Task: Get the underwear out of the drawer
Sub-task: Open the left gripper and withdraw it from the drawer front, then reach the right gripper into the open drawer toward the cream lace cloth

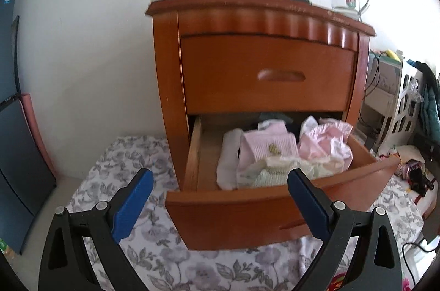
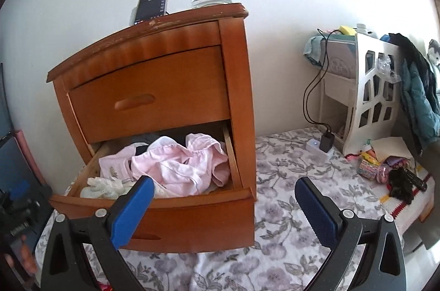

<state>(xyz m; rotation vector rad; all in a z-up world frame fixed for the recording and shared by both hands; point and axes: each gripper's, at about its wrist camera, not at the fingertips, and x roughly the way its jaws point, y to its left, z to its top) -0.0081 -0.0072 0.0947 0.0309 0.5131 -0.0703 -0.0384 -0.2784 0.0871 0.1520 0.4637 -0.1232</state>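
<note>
Nightstand [image 2: 154, 87] sits on the floral cloth [image 2: 286, 208], top drawer shut, lower drawer [image 1: 242, 211] pulled out, so we judge the step in hand is the reach into it. Pile of underwear [image 2: 178, 164] fills the right and middle of that drawer; its left end is bare wood. Pink pieces lie on top, pale green and white ones by the front panel. Right gripper [image 2: 224, 192] hangs in front of the drawer, fingers wide, nothing between them. Left gripper [image 1: 220, 181] likewise, wide and empty. We come down over the front panel, take one top pink fold only, close fully, lift straight up. Dark item at the back is probably clothing, too blurred to tell.
</note>
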